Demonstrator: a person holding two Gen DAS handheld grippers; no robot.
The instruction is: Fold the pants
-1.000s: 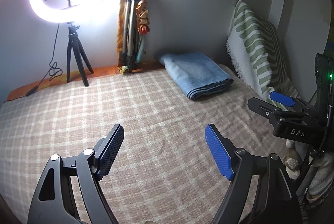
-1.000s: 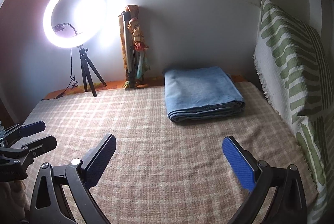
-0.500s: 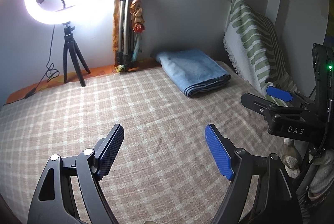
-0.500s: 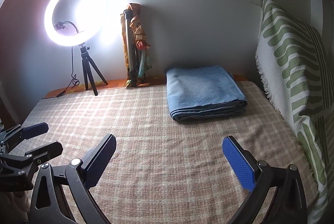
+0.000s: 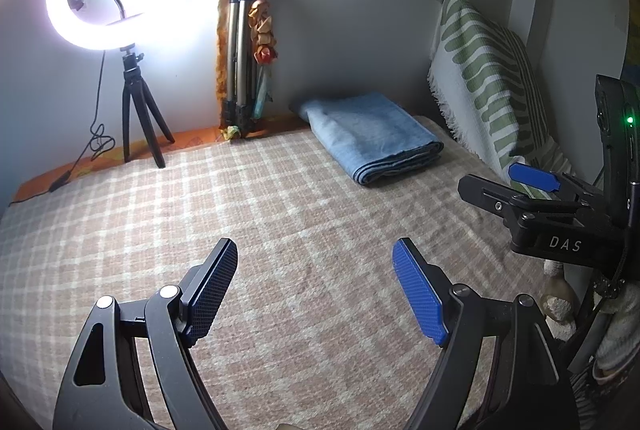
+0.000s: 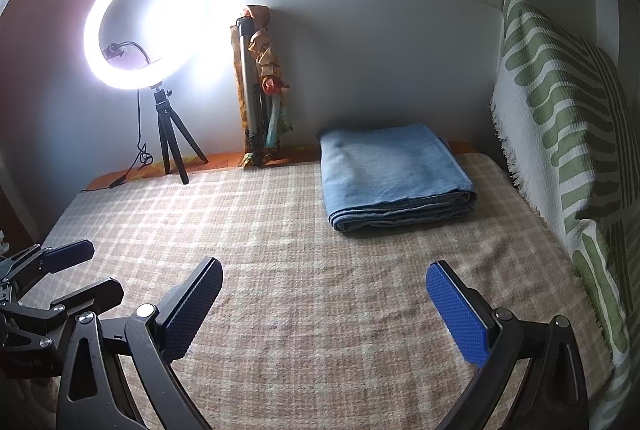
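Note:
The blue denim pants [image 5: 374, 135] lie folded in a neat stack at the far right of the checked bed cover [image 5: 280, 230], also in the right wrist view [image 6: 394, 173]. My left gripper [image 5: 314, 258] is open and empty, low over the cover, well short of the pants. My right gripper [image 6: 326, 274] is open and empty, also short of the pants. The right gripper shows at the right edge of the left wrist view [image 5: 516, 181]. The left gripper shows at the left edge of the right wrist view [image 6: 80, 270].
A lit ring light on a small tripod [image 6: 144, 29] stands at the back left. A folded tripod wrapped in cloth [image 6: 260, 85] leans on the wall. A green-striped cushion [image 6: 568, 133] lines the right side. The grey wall bounds the back.
Both grippers have shifted slightly, so the scene slides a little in each view. The pants have not moved. Both grippers stay open.

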